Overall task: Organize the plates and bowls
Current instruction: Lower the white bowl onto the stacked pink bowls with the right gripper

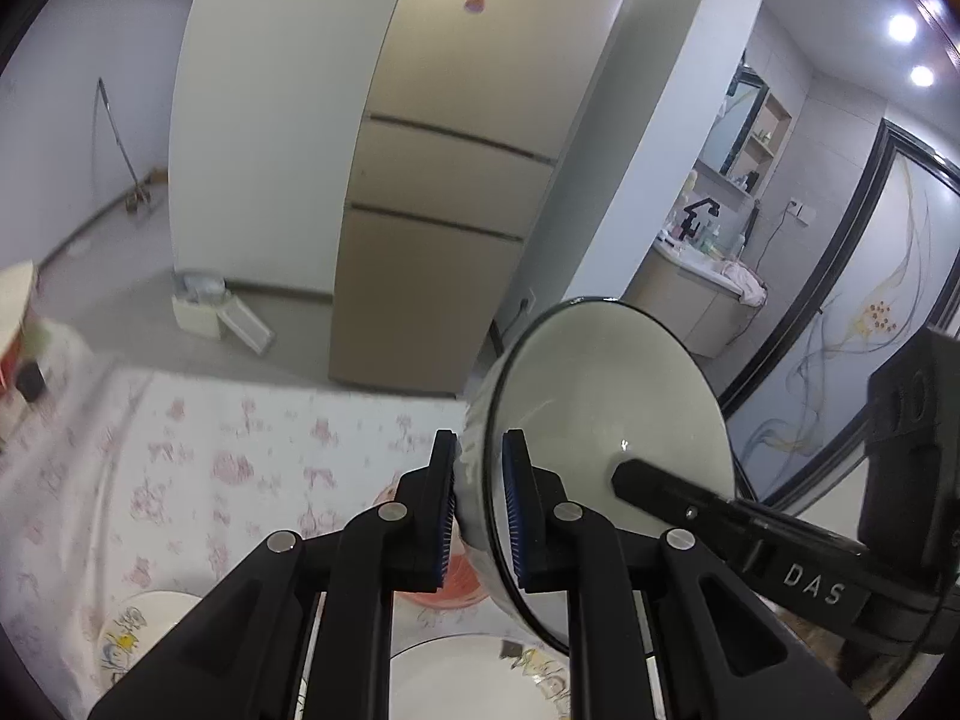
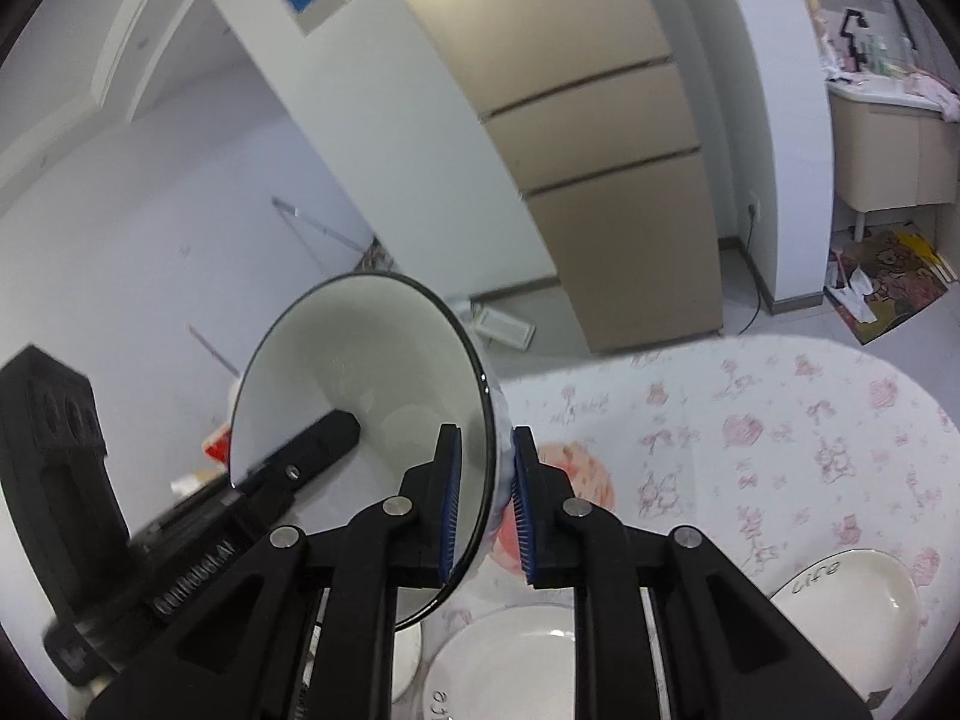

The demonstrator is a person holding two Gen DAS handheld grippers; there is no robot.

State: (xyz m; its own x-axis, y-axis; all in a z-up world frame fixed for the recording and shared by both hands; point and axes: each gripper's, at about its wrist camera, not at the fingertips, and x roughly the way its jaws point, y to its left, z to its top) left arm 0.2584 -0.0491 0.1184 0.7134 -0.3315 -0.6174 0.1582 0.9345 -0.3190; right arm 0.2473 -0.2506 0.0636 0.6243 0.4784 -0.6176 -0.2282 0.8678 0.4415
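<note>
A white bowl with a dark rim is held up on its side above the table, gripped from both sides. My left gripper is shut on its rim; a finger of the other gripper reaches into the bowl. In the right wrist view my right gripper is shut on the same bowl's rim. A pink bowl sits on the table below. White plates lie beneath the grippers, one marked "life" at the right.
The table has a white cloth with pink flowers. Another white plate with a cartoon print lies at the left. A red and white container stands at the table's far left. A tall beige fridge stands beyond.
</note>
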